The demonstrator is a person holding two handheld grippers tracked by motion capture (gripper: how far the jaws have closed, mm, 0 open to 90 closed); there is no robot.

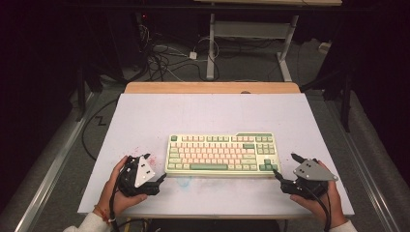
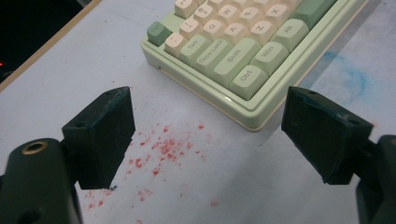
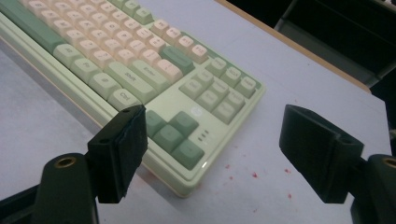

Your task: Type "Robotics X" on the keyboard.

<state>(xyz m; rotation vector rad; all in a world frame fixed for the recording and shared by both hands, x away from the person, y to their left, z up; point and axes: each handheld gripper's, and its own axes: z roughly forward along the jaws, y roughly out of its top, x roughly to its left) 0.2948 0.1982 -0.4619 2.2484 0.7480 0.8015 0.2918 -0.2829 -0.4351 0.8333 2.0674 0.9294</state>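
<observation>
The keyboard [image 1: 222,154] lies between the spread left hand-held gripper [image 1: 155,169] and spread right hand-held gripper [image 1: 284,168].

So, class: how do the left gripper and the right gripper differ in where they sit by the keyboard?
The left gripper sits at the keyboard's near left corner, by the Ctrl key; the right gripper sits at its near right corner, by the arrow keys. Red specks lie thick under the left gripper, few under the right gripper. Both have open jaws, holding nothing.
</observation>
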